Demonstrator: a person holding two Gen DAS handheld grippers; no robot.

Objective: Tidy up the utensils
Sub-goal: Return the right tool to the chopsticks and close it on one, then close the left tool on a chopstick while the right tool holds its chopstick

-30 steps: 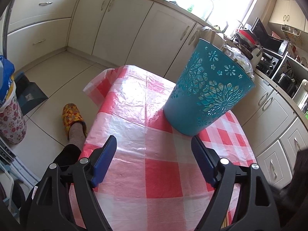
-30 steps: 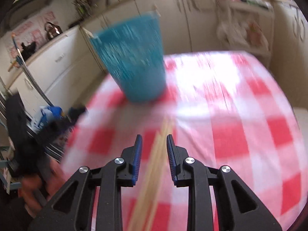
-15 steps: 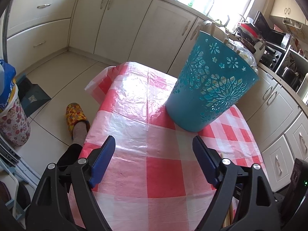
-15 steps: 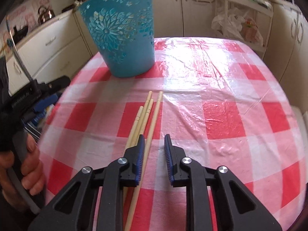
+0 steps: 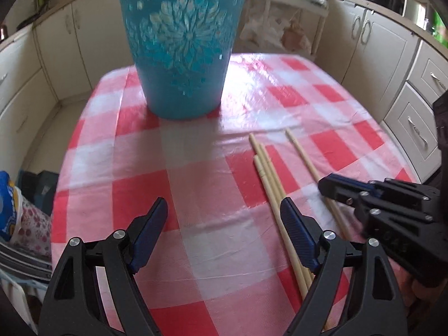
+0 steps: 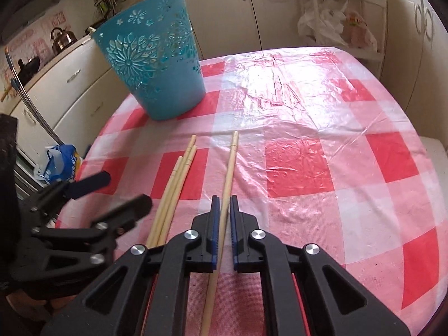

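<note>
A teal cut-out basket (image 5: pixel 182 56) (image 6: pixel 151 67) stands upright at the far side of the red-checked tablecloth (image 5: pixel 196 184) (image 6: pixel 322 168). Three wooden chopsticks (image 5: pixel 268 173) (image 6: pixel 179 173) lie bunched together on the cloth. A fourth chopstick (image 5: pixel 302 156) (image 6: pixel 230 165) lies apart to their right, and my right gripper (image 6: pixel 223 198) (image 5: pixel 327 187) is shut on its near half, low over the cloth. My left gripper (image 5: pixel 222 205) (image 6: pixel 123 190) is open and holds nothing; it hovers over the cloth left of the bunch, its right finger (image 5: pixel 296 235) just above those sticks.
Cream kitchen cabinets (image 5: pixel 386 44) ring the table. A shelf with plastic bags (image 6: pixel 324 25) stands beyond the far edge. A kettle (image 6: pixel 63 39) sits on the left counter. A blue bag (image 6: pixel 60 159) and a floral bag (image 5: pixel 30 224) are on the floor to the left.
My right gripper's jaws closed onto one chopstick, which now lies apart from the other three. My left gripper swung round to face the basket and the chopsticks, staying open.
</note>
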